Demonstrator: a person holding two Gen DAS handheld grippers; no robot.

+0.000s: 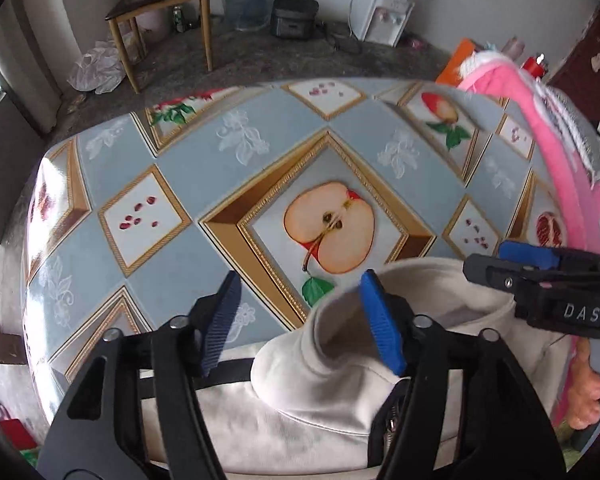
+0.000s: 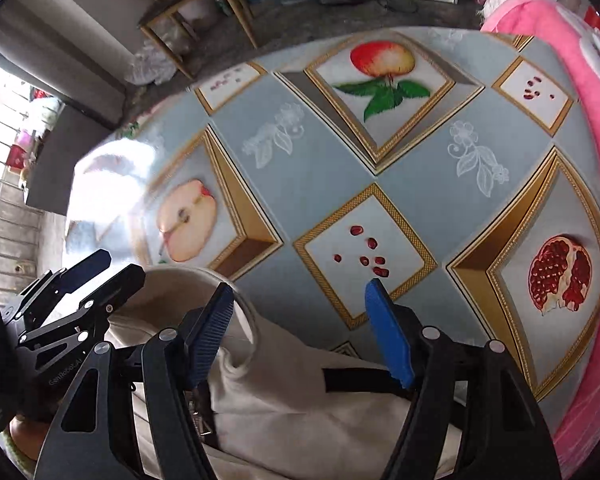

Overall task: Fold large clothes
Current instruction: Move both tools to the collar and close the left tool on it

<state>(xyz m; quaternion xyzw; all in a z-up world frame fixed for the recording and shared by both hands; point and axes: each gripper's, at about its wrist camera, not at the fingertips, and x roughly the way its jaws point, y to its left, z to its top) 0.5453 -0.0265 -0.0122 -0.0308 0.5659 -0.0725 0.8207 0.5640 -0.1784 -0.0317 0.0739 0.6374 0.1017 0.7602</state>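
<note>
Both grippers hang over the near edge of the table, and both have their blue jaws spread with nothing pinched. Left gripper (image 1: 300, 320) sits over the cream cloth hoodie (image 1: 308, 412), one blue pad beside its hood opening. Right gripper (image 2: 300, 332) is just to the right, also over the hoodie. The shiny blue fruit-picture tablecloth (image 1: 188, 168) covers the table. A fluffy pink garment (image 2: 548, 32) lies at the far right.
</note>
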